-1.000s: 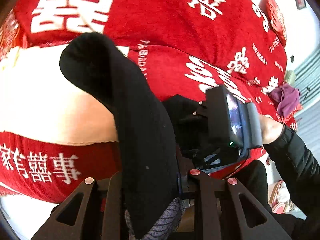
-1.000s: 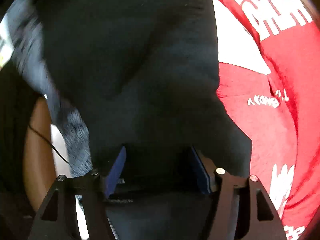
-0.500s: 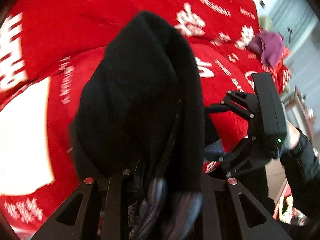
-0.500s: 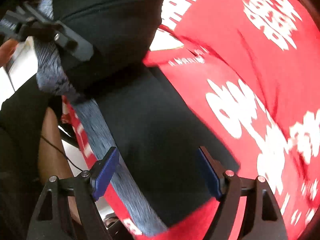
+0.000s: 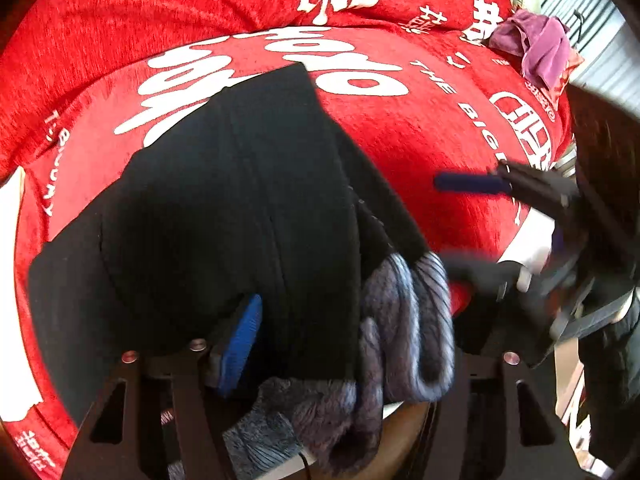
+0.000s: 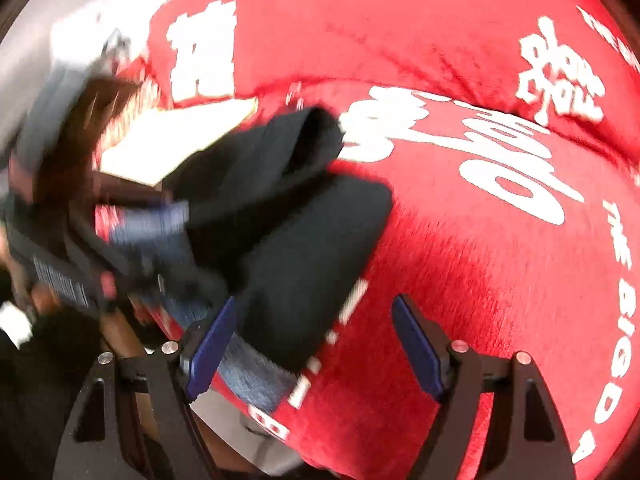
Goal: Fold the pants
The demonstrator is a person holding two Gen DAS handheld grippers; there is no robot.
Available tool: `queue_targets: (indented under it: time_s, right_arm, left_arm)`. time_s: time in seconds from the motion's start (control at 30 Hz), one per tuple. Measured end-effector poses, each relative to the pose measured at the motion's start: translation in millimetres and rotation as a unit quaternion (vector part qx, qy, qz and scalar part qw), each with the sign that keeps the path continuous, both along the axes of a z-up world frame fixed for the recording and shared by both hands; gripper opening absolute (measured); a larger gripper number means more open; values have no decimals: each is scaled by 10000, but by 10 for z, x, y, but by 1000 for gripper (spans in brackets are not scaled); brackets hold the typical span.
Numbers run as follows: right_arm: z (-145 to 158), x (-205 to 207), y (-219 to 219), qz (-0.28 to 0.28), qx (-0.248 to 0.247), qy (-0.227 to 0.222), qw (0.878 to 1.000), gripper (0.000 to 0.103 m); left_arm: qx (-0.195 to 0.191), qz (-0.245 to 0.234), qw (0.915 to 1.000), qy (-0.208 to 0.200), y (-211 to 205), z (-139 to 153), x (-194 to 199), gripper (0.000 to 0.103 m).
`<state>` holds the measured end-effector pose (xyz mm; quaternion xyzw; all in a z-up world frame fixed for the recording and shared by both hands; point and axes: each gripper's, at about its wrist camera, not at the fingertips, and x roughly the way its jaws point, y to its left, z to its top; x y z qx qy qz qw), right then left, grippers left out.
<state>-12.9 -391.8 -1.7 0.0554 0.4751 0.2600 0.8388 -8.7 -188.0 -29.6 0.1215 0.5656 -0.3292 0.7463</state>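
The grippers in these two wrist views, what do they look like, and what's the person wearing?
Both are black frames with triangular cut-outs and silver rivets. The right gripper has dark blue pads on its fingers; the left gripper shows a brighter blue pad. A black sleeve shows at the edge.

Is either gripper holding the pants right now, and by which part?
Neither. The left gripper is opening around the pants' fleece-lined edge; the right gripper is open and empty.
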Motion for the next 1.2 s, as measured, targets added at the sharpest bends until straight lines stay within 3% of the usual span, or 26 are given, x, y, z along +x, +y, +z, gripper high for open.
queue_targets:
  time_s: [0.07, 0.1, 0.13, 0.2, 0.27, 0.4, 0.5, 0.53, 0.6, 0.63, 0.67, 0.77, 0.83, 0.9, 0.93, 1.03, 1.1, 1.17, 1.2]
  right_arm:
    - [70, 79, -80, -295, 434, -5, 9986, 85]
    - [90, 113, -106, -408, 644, 16, 9971, 87]
    - [97, 129, -147, -484, 870, 51, 9950, 88]
    - [125, 193, -161, -560, 1251, 90, 9905, 94]
    - [91, 321, -84, -581, 1435, 166, 9878, 95]
    - [-106, 539, 291, -314, 1134, 509, 9917, 95]
    - [-153, 579, 626, -216, 633, 414, 9969, 92]
    - [-129, 579, 693, -135, 612, 328, 9975, 85]
    - [-72, 548, 809, -120, 313, 238, 9992, 24]
    - [-31, 531, 822, -170, 189, 259, 9993, 18]
    - [36, 498, 788, -182, 362, 264, 9988, 14]
    - [129, 286, 723, -355, 487, 167, 9980, 13]
    - [-77, 225, 703, -555, 309, 369, 9973, 13]
    - [-256, 274, 563, -846, 607, 628, 9926, 14]
    - [-233, 298, 478, -1001, 918, 747, 9879, 14]
    - [25, 287, 499, -1023, 634, 292, 9923, 13]
    - [-37, 381, 495, -1090, 463, 415, 9921, 15]
    - [-234, 472, 523, -1085, 174, 557, 9924, 21]
    - [-253, 486, 506, -1124, 277, 575, 9916, 23]
  left_arm:
    - [-362, 19, 9993, 63, 121, 154, -101, 62]
    - [-594, 24, 9982, 106, 195, 232, -153, 68]
    - [-821, 22, 9966, 114, 288, 316, -205, 81]
    - [-1074, 145, 9939, -197, 524, 509, -308, 98]
    - [-1128, 367, 9921, -402, 742, 598, -322, 99]
    - [-780, 1114, 9897, -451, 1140, 424, -98, 99]
    - [-580, 1924, 9796, -99, 1449, 70, 159, 99]
    - [-556, 2125, 9756, 36, 1527, -37, 216, 99]
    - [-537, 2383, 9697, 35, 1635, -124, 229, 99]
    - [-587, 2401, 9690, 21, 1648, -123, 202, 99]
    - [-649, 2382, 9690, 22, 1645, -119, 183, 101]
    - [-623, 2202, 9734, -96, 1576, -142, 105, 102]
    - [-396, 2024, 9783, -213, 1457, -219, 99, 102]
    - [-125, 1926, 9805, -363, 1383, -183, 45, 102]
    - [-148, 1878, 9814, -379, 1363, -131, 17, 102]
    - [-768, 1857, 9794, -195, 1391, 7, -5, 102]
    - [-613, 1891, 9800, -96, 1345, -108, 74, 102]
    - [-142, 1729, 9839, -425, 1226, -213, 86, 102]
    - [32, 1634, 9851, -535, 1168, -231, 66, 102]
